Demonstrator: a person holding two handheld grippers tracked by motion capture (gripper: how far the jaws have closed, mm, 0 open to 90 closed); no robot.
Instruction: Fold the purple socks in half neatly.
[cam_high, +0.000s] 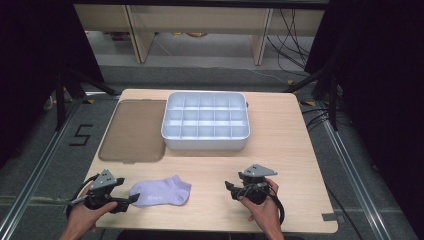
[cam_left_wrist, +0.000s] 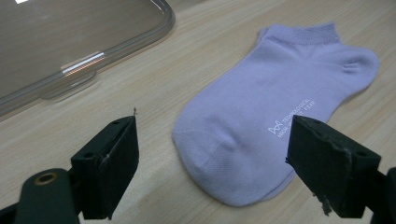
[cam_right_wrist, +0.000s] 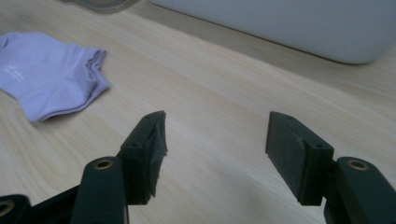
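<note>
A lilac ankle sock (cam_high: 161, 192) lies flat on the near part of the wooden table (cam_high: 280, 145), toe toward the left gripper (cam_high: 131, 199) and cuff toward the right; small white lettering shows on its foot in the left gripper view. The left gripper, held in the person's left hand (cam_high: 85, 220), sits just beside the sock's toe with its jaws apart, the toe (cam_left_wrist: 233, 154) lying between and beyond them without contact. The right gripper (cam_high: 231, 189), held in the right hand (cam_high: 262, 207), stands well apart from the sock's cuff, jaws apart over bare wood. Farther back, a white compartmented organiser tray (cam_high: 205, 142) rests at the table's centre, its translucent brownish lid (cam_high: 134, 131) lying flat just beside it on the left.
</note>
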